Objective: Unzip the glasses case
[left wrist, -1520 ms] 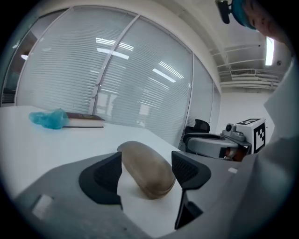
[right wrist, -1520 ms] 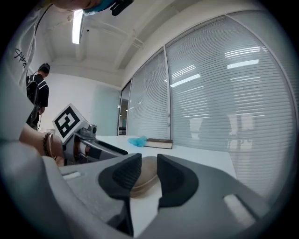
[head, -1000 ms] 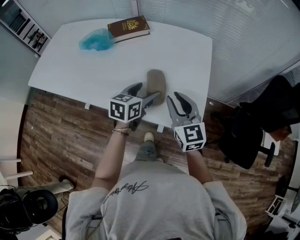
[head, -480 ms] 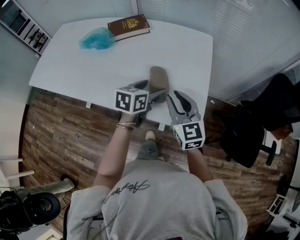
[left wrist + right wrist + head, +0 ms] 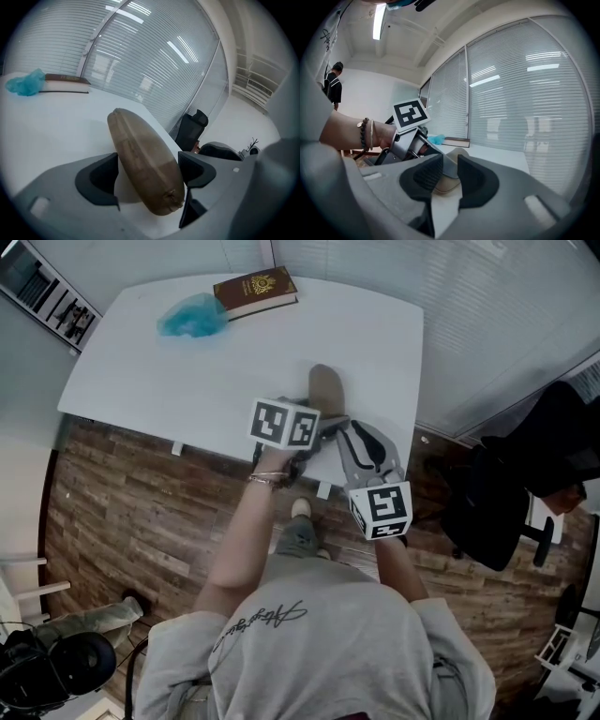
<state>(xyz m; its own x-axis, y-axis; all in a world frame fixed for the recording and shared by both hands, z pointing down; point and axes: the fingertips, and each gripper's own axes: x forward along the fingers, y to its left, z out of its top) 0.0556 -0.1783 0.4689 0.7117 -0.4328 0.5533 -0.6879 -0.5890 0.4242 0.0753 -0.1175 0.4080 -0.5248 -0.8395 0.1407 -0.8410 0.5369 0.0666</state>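
Note:
A tan oval glasses case (image 5: 325,390) rests tilted on its edge near the front edge of the white table (image 5: 187,381). In the left gripper view the case (image 5: 140,159) lies between the wide jaws of my left gripper (image 5: 147,176), with a clear gap on the left side. Those jaws have just been opening. In the head view the left gripper (image 5: 322,424) straddles the case's near end. My right gripper (image 5: 340,431) sits just right of it. The jaws of the right gripper (image 5: 450,172) have just closed a little to a narrow gap. The case (image 5: 457,154) shows beyond them and nothing is pinched.
A brown book (image 5: 255,293) and a crumpled blue cloth (image 5: 192,317) lie at the table's far edge. A black office chair (image 5: 511,493) stands to the right on the wood floor. Window blinds run behind the table.
My left gripper has moved right and forward over the case's near end with its jaws wider. The case has tipped from flat onto its edge. The right gripper has stayed put.

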